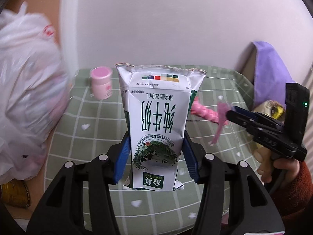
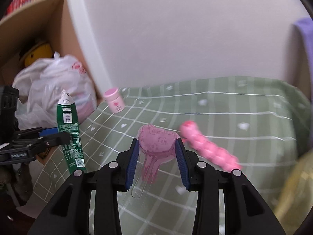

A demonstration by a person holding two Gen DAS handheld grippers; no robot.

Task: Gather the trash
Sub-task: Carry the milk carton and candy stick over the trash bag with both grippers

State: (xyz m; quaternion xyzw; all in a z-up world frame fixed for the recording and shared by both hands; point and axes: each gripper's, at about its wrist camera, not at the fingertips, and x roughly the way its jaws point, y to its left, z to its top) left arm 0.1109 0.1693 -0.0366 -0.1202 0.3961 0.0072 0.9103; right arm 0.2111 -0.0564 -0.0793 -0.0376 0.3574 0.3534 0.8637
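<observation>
The left hand-held gripper [image 1: 156, 154] is clamped on an upside-down milk carton [image 1: 156, 125], lifted above the green checked worktop [image 2: 225, 105]. The right hand-held gripper [image 2: 157, 160] pinches a pink heart-shaped wrapper [image 2: 156, 141]. Both pieces look picked up; next, probably carrying them to the white plastic bag [image 2: 58, 90] left of the worktop.

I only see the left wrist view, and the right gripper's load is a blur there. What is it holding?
Observer: A flat, translucent pink heart-shaped balloon with panda prints, clamped between the right gripper's blue pads.
Operator: Anything attached?
Observer: A clear plastic stick hangs from its neck.
Operator: And my white paper milk carton's far side?
Observer: Green, with a QR code near its lower end.
</observation>
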